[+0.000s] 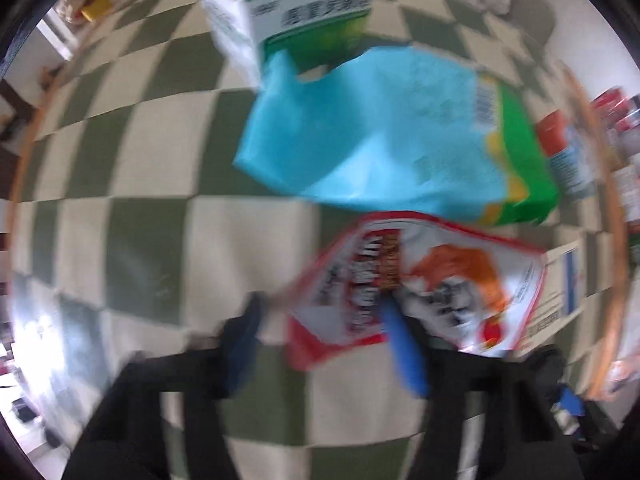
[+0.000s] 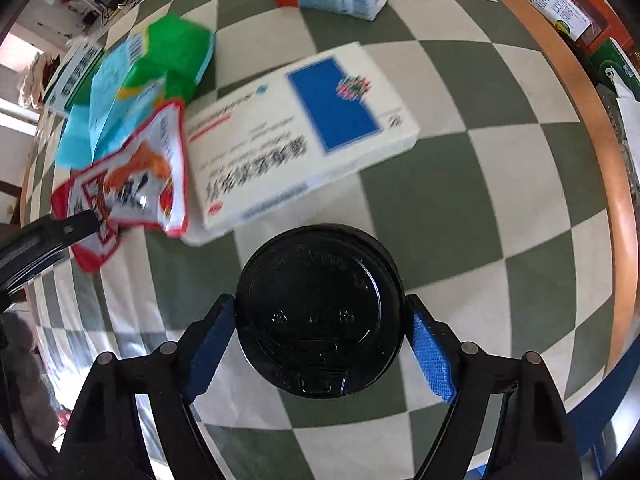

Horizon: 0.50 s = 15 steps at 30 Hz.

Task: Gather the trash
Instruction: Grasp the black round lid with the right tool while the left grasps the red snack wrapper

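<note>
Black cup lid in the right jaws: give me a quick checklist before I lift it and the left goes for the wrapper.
1. Black cup lid sits between right gripper pads: ok.
2. Both pads pressing the rim: cannot tell.
3. Lid clear of the white medicine box: ok.
4. Left gripper closed on the red snack wrapper: not ok, jaws open.
5. Left view sharp enough to judge: not ok, blurred.

Under me spreads a green-and-cream checkered tablecloth (image 2: 500, 168) with a wooden table rim (image 2: 600, 128) at its right; beyond that rim I see what may be stacked boxes (image 2: 556, 4), blurred.
</note>
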Each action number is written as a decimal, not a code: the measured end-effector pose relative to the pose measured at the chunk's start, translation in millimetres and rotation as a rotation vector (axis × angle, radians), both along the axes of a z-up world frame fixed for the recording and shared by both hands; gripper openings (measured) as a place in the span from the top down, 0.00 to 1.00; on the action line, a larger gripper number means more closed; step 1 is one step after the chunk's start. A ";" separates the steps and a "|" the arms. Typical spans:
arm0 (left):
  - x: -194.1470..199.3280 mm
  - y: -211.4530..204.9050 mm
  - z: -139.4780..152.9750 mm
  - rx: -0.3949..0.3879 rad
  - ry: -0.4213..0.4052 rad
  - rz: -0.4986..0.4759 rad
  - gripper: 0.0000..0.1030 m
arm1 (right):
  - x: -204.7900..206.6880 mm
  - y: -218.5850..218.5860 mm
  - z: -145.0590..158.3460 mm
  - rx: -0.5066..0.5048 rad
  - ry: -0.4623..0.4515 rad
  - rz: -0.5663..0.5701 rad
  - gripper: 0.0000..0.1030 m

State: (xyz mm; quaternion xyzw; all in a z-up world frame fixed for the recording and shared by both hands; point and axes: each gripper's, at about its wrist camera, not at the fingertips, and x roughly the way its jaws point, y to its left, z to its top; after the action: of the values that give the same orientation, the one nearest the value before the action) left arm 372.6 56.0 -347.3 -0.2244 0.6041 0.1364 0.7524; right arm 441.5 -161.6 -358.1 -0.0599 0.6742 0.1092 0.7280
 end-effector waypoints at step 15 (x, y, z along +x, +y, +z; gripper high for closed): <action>-36.7 -18.1 64.0 0.135 -0.079 -0.033 1.00 | 10.6 -24.6 31.6 0.062 -0.028 -0.018 0.18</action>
State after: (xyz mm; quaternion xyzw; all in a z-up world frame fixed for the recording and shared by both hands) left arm 335.8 37.9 -283.3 -0.1682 0.5672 0.1553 0.7911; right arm 452.1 -186.2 -326.5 -0.0330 0.6609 0.1226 0.7396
